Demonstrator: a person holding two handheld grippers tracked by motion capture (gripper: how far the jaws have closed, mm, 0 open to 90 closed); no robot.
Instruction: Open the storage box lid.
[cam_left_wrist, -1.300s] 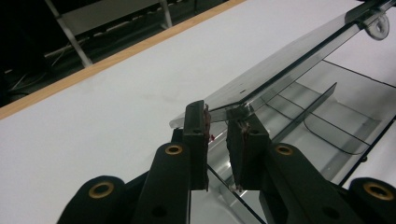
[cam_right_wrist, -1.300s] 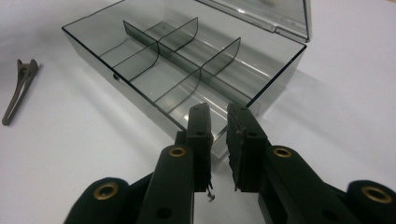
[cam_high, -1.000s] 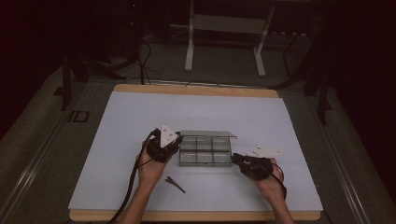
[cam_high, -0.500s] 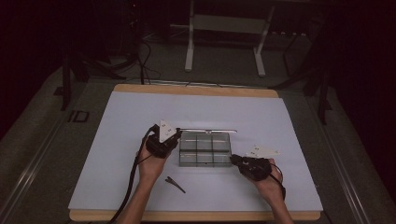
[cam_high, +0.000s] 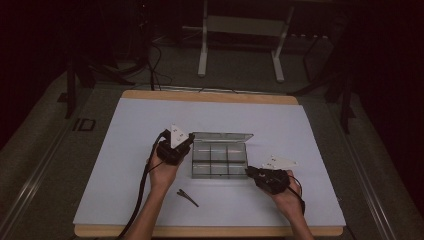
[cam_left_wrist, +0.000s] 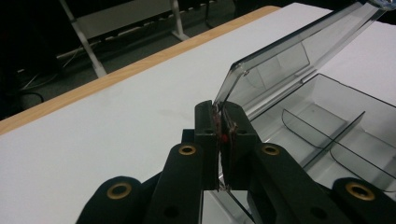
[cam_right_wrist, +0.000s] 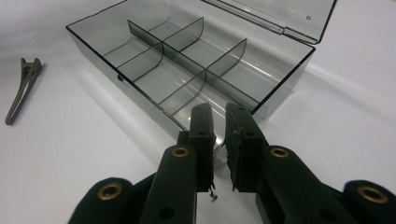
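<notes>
Pinching the lid corner, my left gripper has just been closing and now clamps it, lid tilted up over the box mid-surface. My right gripper looks clamped on the box's near wall, I think. A clip lies apart, nearer me.

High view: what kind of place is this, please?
Probably a lab or studio set up for recording: a white-covered table with a wooden edge, metal stand legs and loose cables on the dark floor behind. It does not look like a home.
</notes>
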